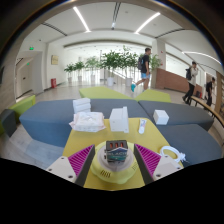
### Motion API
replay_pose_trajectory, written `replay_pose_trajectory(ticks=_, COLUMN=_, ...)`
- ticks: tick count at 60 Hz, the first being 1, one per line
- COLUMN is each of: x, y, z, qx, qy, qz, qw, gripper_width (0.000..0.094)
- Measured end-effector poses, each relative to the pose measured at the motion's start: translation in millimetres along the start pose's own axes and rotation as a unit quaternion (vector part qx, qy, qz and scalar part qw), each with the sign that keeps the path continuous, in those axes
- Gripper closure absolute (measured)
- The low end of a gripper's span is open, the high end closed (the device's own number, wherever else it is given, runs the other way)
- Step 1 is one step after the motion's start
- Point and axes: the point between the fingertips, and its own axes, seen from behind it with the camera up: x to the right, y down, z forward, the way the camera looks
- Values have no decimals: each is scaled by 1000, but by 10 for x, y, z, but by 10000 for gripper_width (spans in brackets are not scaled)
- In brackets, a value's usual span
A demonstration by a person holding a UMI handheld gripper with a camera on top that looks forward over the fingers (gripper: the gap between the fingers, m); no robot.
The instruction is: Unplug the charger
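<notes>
A small grey charger [116, 151] with a dark label stands upright, plugged into the top of a round pale-yellow socket base [113, 172] on a yellow table [88, 140]. My gripper [115, 149] is open around it. The charger sits between the two fingers with a gap at each side. The magenta pads [81, 158] flank the socket base left and right without touching the charger.
Beyond the fingers, several white boxes lie on the yellow table: a stack [87, 120], an upright one [119, 119] and a small one [142, 126]. A coiled white cable [172, 154] lies to the right. Grey seating blocks [40, 118] surround the table. People [146, 66] walk in the hall behind.
</notes>
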Motion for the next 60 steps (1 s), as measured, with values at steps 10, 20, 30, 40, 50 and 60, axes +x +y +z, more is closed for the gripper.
replay_pose_trajectory(ticks=10, x=10, y=27, z=467, qx=40, qy=-17, qz=16, qw=999, gripper_width=542)
replay_pose_trajectory(ticks=20, x=12, y=27, z=544, qx=52, qy=-18, qz=-13, qw=998, gripper_width=736)
replay_pose_trajectory(ticks=30, x=5, y=-9, z=497, qx=40, qy=-19, qz=-9, qw=999, gripper_width=782)
replay_pose_trajectory(ticks=40, x=238, y=-1000, z=-41, qx=130, qy=-5, qz=-11, qw=991, gripper_width=783)
replay_pose_trajectory(ticks=50, x=782, y=-1380, z=-440, qx=131, qy=12, qz=-7, qw=991, gripper_width=781)
replay_pose_trajectory(ticks=60, x=1182, y=-383, z=-167, qx=30, qy=21, qz=-1, qw=999, gripper_width=779)
